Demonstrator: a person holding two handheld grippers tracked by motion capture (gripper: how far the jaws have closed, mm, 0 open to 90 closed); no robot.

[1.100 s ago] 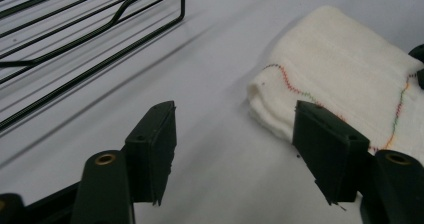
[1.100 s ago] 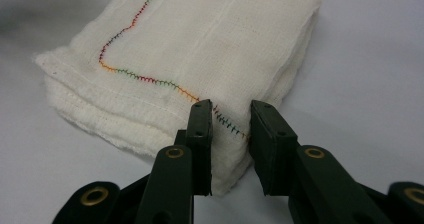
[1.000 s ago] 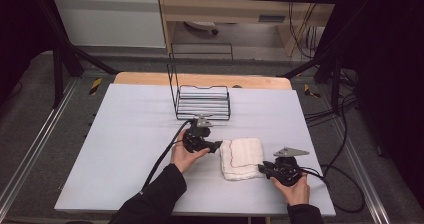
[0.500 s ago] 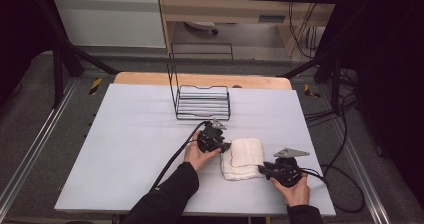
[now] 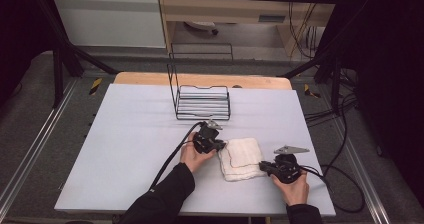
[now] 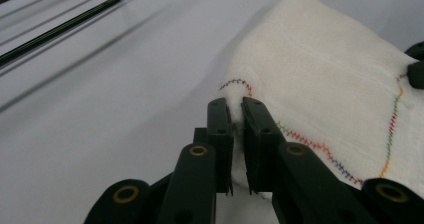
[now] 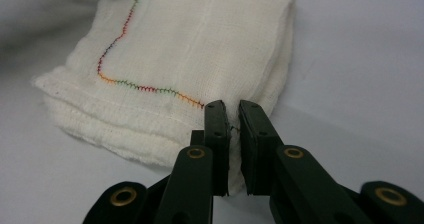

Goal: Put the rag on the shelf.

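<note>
From the high view, a folded white cloth (image 5: 242, 158) with a thin coloured stitch line lies flat on the pale tabletop (image 5: 125, 149), toward the near edge and somewhat right of the middle. The left claw (image 5: 221, 145) sits at the cloth's far-left corner, held by the person's left hand (image 5: 194, 156), and the right claw (image 5: 263, 167) sits at the cloth's near-right corner, held by the right hand (image 5: 294, 185); a black cable (image 5: 172, 159) trails from the left claw back along the sleeve. A black wire rack (image 5: 202, 101) stands well apart from the cloth, nearer the far edge of the tabletop. In the left gripper view, the left claw (image 6: 236, 111) has just been closing and now pinches a small raised fold at the corner of the cloth (image 6: 325, 84), with only a narrow strip of fabric between its jaws; the stitching runs close by the pinch, and bars of the wire rack (image 6: 60, 26) cross the upper left. In the right gripper view, the right claw (image 7: 231, 115) has likewise just been closing and is nearly shut on the layered edge of the cloth (image 7: 200, 44), gripping it at the corner where the stitch line ends, while the rest of the cloth lies flat on the tabletop (image 7: 360, 74) beyond.
</note>
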